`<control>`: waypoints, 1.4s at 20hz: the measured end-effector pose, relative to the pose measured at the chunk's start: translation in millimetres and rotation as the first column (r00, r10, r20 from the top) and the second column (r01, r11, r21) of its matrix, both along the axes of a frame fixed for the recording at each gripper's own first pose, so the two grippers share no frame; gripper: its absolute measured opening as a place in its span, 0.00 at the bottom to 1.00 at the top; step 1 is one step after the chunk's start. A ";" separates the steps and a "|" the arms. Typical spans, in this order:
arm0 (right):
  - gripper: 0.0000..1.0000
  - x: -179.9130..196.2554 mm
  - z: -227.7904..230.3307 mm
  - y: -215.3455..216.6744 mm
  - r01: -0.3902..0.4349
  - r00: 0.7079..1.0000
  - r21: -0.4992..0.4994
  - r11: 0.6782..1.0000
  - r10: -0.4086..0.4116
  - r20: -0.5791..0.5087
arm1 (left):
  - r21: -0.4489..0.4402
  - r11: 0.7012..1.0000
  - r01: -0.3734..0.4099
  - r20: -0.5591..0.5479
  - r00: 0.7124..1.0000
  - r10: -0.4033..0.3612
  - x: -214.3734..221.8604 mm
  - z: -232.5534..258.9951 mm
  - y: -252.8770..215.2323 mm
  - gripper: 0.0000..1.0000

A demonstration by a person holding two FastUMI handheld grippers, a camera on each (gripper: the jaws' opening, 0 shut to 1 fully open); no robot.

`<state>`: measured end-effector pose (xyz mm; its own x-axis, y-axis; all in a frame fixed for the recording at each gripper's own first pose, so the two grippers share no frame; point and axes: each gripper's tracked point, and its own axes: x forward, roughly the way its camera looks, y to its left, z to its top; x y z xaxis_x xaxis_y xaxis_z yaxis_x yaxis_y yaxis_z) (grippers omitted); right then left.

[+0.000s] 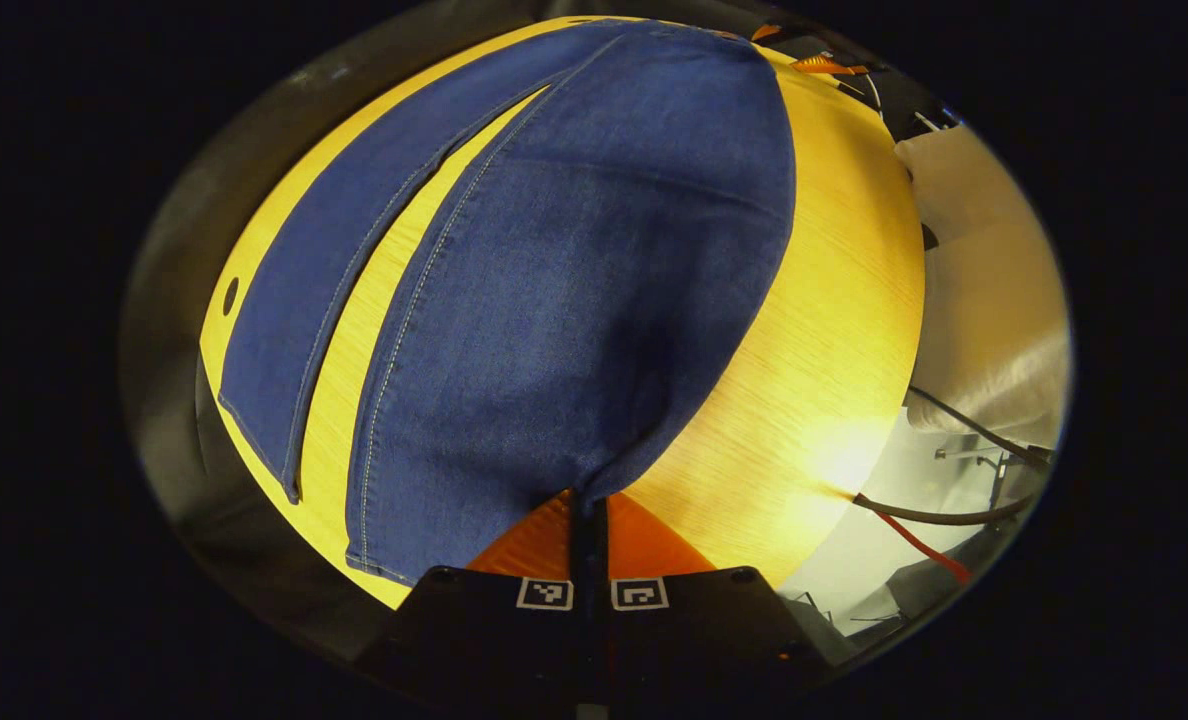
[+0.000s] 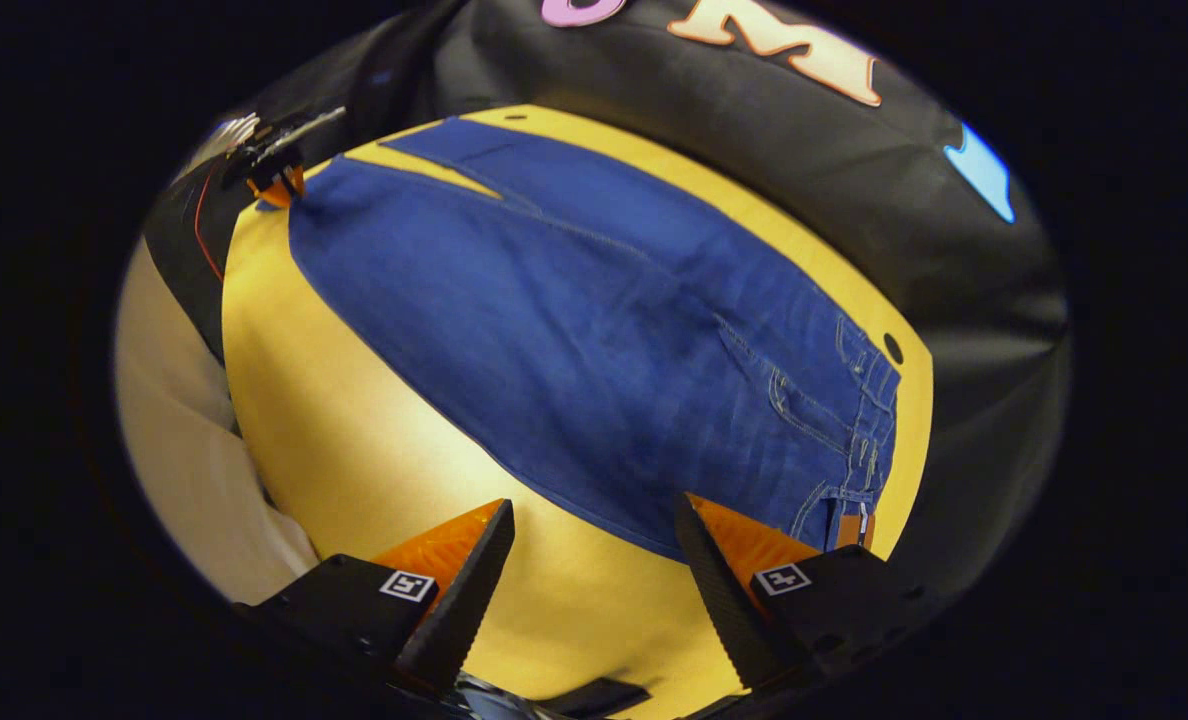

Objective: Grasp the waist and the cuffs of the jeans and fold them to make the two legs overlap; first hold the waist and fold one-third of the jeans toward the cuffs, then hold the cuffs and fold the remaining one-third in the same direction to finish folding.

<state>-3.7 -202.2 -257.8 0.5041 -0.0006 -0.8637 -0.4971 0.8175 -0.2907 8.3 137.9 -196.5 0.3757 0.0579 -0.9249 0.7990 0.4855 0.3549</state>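
While flat, blue jeans [image 2: 574,330] unfolded

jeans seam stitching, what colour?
Pale, whitish thread on dark blue denim jeans; clearest in the left gripper view.

Bare yellow table [image 2: 354,420] lies open along the near side of the jeans [image 2: 594,330]. Beyond the jeans, only a thin table strip meets the black cloth wall [image 2: 954,250]. Cables [image 1: 939,515] hang off the table edge beside the jeans' cuff end.

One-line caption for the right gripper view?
Open right gripper poised at the waist end of jeans spread on a yellow table.
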 end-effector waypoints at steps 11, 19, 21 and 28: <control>0.89 10.5 -30.3 -16.4 -0.066 0.976 0.062 0.996 0.077 -0.204 | 0.022 0.999 -0.026 -0.003 1.000 0.026 0.7 -2.9 -1.2 0.00; 0.50 22.5 -19.6 -2.5 -0.120 0.980 0.036 0.992 0.124 -0.155 | 0.009 0.998 -0.070 -0.020 0.997 0.070 0.6 -3.8 -0.9 0.00; 0.17 25.1 -24.3 0.2 -0.109 0.986 -0.002 0.994 0.108 -0.129 | -0.002 0.997 -0.081 0.009 0.997 0.081 2.4 -4.4 -1.5 0.00; 0.05 25.9 -21.6 -2.1 0.189 0.977 -0.022 0.982 -0.190 -0.099 | -0.083 0.959 -0.271 0.150 0.948 0.281 3.7 0.7 4.8 0.00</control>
